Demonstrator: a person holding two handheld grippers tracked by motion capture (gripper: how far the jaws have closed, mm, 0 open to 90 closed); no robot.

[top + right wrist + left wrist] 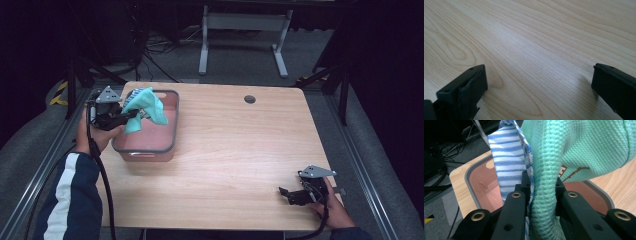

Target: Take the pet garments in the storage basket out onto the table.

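My left gripper (131,115) is held above the left rim of a pink plastic bin (170,131) with a grey rim. It is shut on a bunch of cloth: a mint green knitted cloth (149,107) together with a blue-and-white striped cloth (510,162). In the left gripper view both cloths (574,147) hang pinched between the black jaws over the bin (477,183). My right gripper (286,193) rests low over the wooden table (240,145) near its front right corner, jaws wide apart, with only bare wood (536,57) between them.
A small round hole (249,99) sits in the table's far side. Dark floor with cables and a white table frame (243,30) lies beyond the table. Metal rails run along both sides of the table.
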